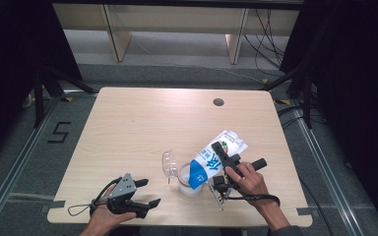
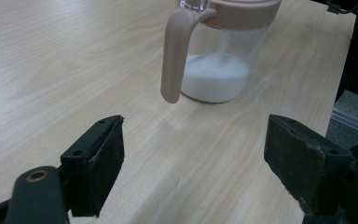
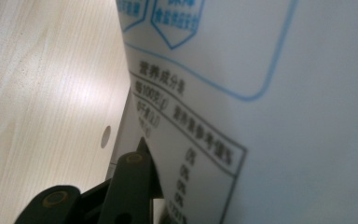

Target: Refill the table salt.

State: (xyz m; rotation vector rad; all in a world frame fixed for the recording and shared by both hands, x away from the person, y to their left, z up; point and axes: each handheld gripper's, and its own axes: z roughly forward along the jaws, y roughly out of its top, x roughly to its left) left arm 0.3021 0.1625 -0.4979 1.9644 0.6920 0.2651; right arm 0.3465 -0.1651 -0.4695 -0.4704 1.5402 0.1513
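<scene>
The white and blue bag (image 3: pixel 261 93) carries a printed table headed 栄養成分表, with a line beginning 100g beneath it; its smaller rows and the blue emblems above are too blurred to read. On the floor left of the table, black tape (image 1: pixel 59 132) forms a 5.

Black two-jaw left gripper (image 1: pixel 150 192) (grey three-cornered plate on top), trailing what looks like black cable

A: Even overhead light on table (image 1: pixel 128 128), soft shadows, dark surround beyond its edges.
B: Mild sheen on table; bag (image 3: pixel 270 93) print blurred, too close.
</scene>
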